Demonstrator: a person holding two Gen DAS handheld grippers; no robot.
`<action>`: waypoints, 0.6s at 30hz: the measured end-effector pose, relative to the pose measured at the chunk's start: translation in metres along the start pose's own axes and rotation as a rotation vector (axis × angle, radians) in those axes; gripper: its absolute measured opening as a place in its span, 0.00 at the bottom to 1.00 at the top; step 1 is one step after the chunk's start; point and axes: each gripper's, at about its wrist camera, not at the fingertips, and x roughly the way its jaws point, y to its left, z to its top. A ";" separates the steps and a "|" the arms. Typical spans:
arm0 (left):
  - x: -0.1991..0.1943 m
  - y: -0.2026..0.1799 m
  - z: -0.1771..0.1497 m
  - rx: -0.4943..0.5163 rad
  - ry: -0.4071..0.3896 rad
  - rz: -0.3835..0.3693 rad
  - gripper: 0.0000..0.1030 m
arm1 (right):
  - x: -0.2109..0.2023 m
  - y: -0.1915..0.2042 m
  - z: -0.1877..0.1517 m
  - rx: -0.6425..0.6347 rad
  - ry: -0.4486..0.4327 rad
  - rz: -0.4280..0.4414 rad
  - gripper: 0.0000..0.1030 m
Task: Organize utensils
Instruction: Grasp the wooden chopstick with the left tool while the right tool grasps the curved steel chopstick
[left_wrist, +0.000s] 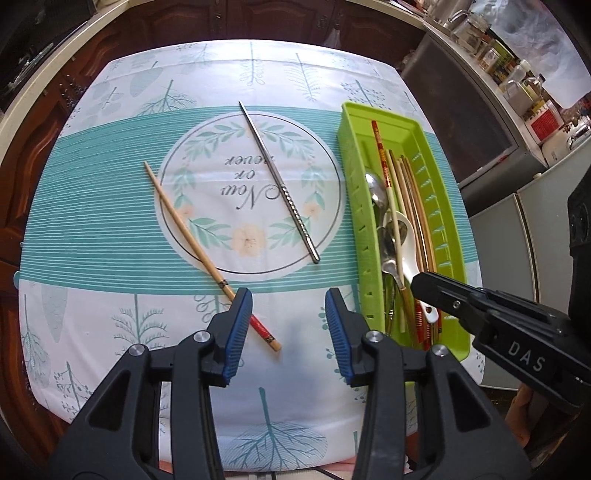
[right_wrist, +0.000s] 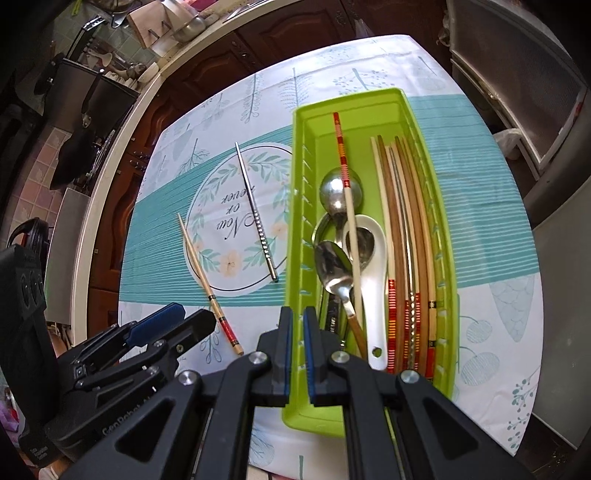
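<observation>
Both grippers hang above the near edge of a counter (left_wrist: 92, 240) covered with a white and teal leaf-print cloth. Left gripper (left_wrist: 289, 334) points steeply down with its blue-padded jaws standing apart and nothing between them; only cloth shows in the gap. Just beside its left finger, passing behind the pad, lies a wooden chopstick (left_wrist: 184, 229) with a red-banded end, running diagonally across the cloth. Farther off, a metal chopstick (left_wrist: 280, 184) with a twisted grip lies across the round printed emblem, well apart from the wooden one. Right gripper (right_wrist: 296, 341) has its jaws drawn close, a narrow slit left between the pads, and nothing visibly held; it hovers over the near left corner of a green plastic tray (right_wrist: 424, 122) standing on the right part of the cloth. Inside the tray lie two metal spoons (right_wrist: 334, 271), a white ceramic spoon (right_wrist: 373, 291), a red-patterned chopstick (right_wrist: 345, 192) laid over the spoons, and a bundle of wooden and pale chopsticks (right_wrist: 406, 236) along the right wall. Kitchen cabinets and cluttered shelves ring the scene.
</observation>
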 end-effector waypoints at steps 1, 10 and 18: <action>-0.002 0.004 0.001 -0.008 -0.007 0.003 0.37 | -0.001 0.003 0.001 -0.010 -0.002 -0.002 0.05; -0.006 0.046 0.012 -0.110 0.000 0.024 0.37 | -0.002 0.039 0.016 -0.117 -0.006 -0.024 0.05; 0.015 0.082 0.034 -0.225 0.048 0.063 0.37 | 0.022 0.065 0.049 -0.204 0.048 -0.028 0.05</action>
